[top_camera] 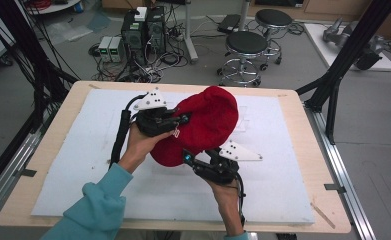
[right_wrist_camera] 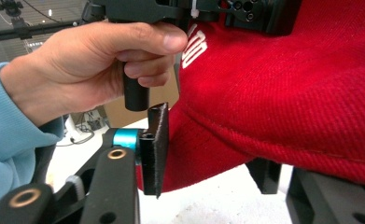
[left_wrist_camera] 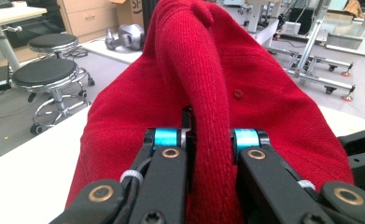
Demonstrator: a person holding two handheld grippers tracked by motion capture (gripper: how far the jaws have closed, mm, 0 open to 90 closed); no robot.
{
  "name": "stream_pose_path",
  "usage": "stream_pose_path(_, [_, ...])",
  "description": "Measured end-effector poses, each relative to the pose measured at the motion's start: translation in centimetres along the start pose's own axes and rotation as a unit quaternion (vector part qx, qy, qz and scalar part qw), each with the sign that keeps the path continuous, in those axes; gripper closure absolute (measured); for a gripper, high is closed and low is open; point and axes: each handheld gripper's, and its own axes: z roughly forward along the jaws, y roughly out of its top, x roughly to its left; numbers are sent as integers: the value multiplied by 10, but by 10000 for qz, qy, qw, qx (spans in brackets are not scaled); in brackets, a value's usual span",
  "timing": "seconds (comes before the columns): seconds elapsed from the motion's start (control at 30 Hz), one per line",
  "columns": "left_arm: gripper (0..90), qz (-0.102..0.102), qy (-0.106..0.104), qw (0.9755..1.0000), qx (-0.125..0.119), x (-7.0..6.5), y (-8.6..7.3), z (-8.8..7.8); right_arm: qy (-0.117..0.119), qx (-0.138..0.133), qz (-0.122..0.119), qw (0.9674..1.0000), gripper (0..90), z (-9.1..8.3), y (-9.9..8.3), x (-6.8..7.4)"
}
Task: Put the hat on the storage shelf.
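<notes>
Red knitted cap [top_camera: 205, 122], just one, held up above the white pad [top_camera: 83, 165] on the bench [top_camera: 303, 125]. Two tools: the left tool [top_camera: 183, 120] is clenched on a fold of the cap; the right tool [top_camera: 190, 159] has its jaws either side of the cap's lower edge, not clearly pressing. Beyond the bench stand two stools [top_camera: 246, 45] and two computer towers [top_camera: 143, 27].
</notes>
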Motion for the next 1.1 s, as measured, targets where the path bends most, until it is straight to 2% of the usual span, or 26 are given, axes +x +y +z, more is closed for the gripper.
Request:
stream_pose_path(0.17, [871, 23, -71, 10000, 18, 0, -1, 1, 169, 52, 329, 9993, 702, -2, 1, -4])
stream_pose_path(0.23, [870, 24, -107, 9999, -1, -1, -1, 0, 216, 76, 384, 9990, 749, -2, 2, -4])
stream_pose_path(0.33, [869, 34, -113, 9999, -10, 0, -1, 0, 246, 140, 314, 9991, 781, -2, 4, -3])
stream_pose_path(0.53, [864, 36, -156, 9999, 9, 1, -2, -1, 336, 230, 355, 9985, 816, -1, 7, -2])
stream_pose_path(0.7, [829, -24, -186, 9997, 136, 2, -3, -1, 400, 293, 350, 9982, 825, -1, 7, -1])
stream_pose_path(0.77, [814, 35, -203, 9997, 164, 2, -4, -1, 416, 309, 318, 9981, 826, -1, 8, 0])
stream_pose_path(0.9, [668, 101, -136, 9995, 276, 2, -4, -3, 371, 409, 245, 9982, 827, -1, 10, 0])
stream_pose_path(1.0, [486, 87, -64, 9995, 289, 3, -4, -3, 297, 439, 295, 9982, 826, -2, 10, -2])
stream_pose_path(1.1, [247, 19, 75, 9997, 251, 5, -5, -5, 262, 414, 334, 9982, 827, -5, 10, -4])
